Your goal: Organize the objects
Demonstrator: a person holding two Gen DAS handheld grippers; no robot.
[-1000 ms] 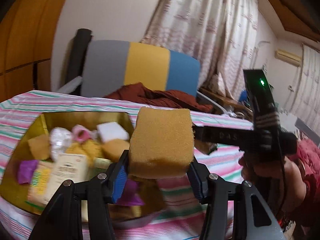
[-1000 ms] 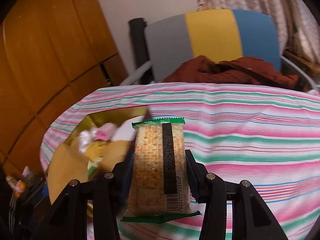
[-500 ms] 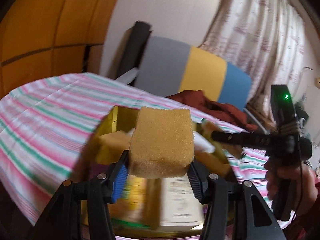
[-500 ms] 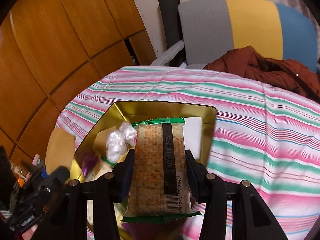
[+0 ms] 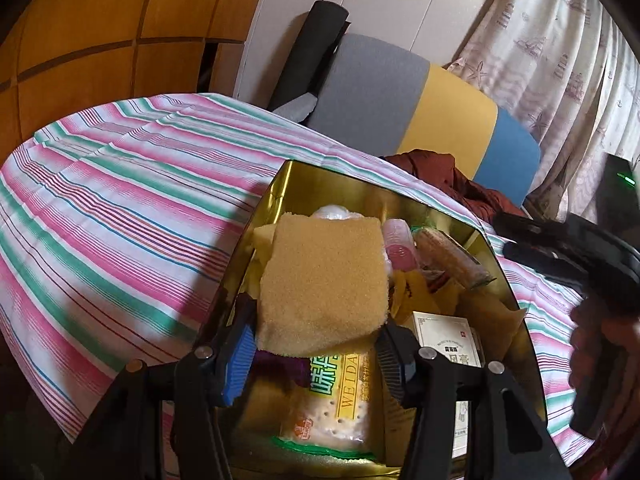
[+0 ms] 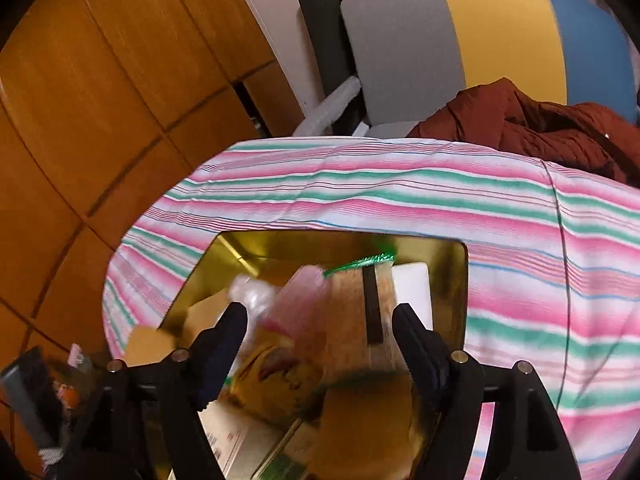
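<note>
We held the left tool (image 5: 316, 354) over the gold tin (image 5: 486, 240), its pads closed on a tan sponge block (image 5: 324, 284) that hung above the tin's contents. The tin sat on the bench under a pink, green and white striped cloth (image 5: 120, 208), near the edge facing us. Inside lay a Weida cracker packet (image 5: 340, 404), a small white carton (image 5: 448, 334) and a pink curler (image 5: 396, 244). Our right tool (image 6: 320, 322) had just been opening; its jaws stood wide, pressing nothing, and the green-edged biscuit packet (image 6: 372, 300) appeared blurred between them, above the tin. A striped chair (image 6: 460, 40) stood beyond the bench's far edge.
</note>
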